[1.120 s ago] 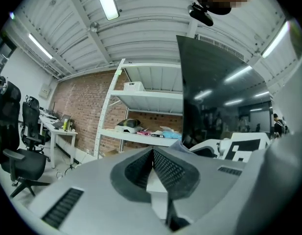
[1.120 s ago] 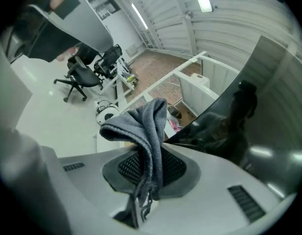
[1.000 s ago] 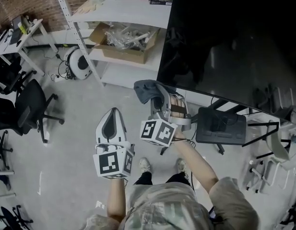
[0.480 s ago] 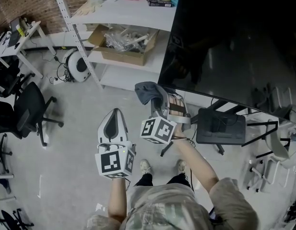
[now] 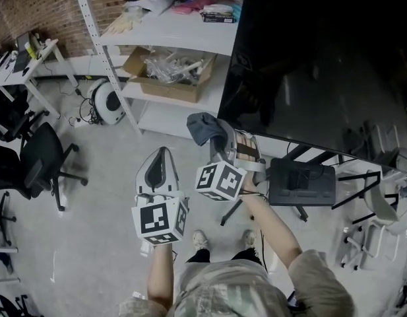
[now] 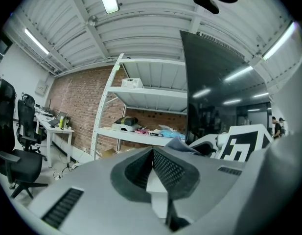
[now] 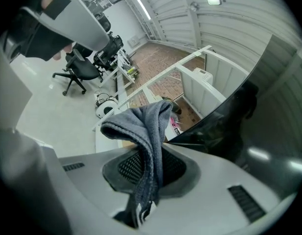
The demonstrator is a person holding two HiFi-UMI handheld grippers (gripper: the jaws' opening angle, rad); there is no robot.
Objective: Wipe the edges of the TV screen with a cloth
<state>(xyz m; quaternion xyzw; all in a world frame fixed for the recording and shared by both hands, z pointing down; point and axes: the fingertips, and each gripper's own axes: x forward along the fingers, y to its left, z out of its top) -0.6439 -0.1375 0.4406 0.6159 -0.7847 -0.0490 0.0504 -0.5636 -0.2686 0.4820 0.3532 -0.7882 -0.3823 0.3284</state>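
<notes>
– Two grippers entered. States?

– Item 1, left gripper (image 5: 159, 156): jaws pressed together, nothing between them. It is held low, near the person, well apart from the TV (image 5: 322, 58). Item 2, right gripper (image 5: 221, 132): jaws clamped on the cloth (image 5: 202, 127), raised near the TV's lower left corner.

– Cloth, location and condition?

– Grey, pinched by one fold, with the rest flopping loose over the jaw tips. Whether it touches the TV's edge, cannot tell.

– Hazards, entry by entry?

– (a) Slip: only a narrow fold is pinched, so drag along the edge would likely pull the cloth free.
(b) Scratch: if the loose part folds aside, bare jaw tips could meet the glass.
(c) Smear: drifting off the edge onto the dark panel would likely leave streaks.
(d) Knock: the shelf (image 5: 190, 28) stands just left of the TV, so a wide sweep up the left edge could strike it.
(e) Push: hard pressure might rock the TV.
</notes>
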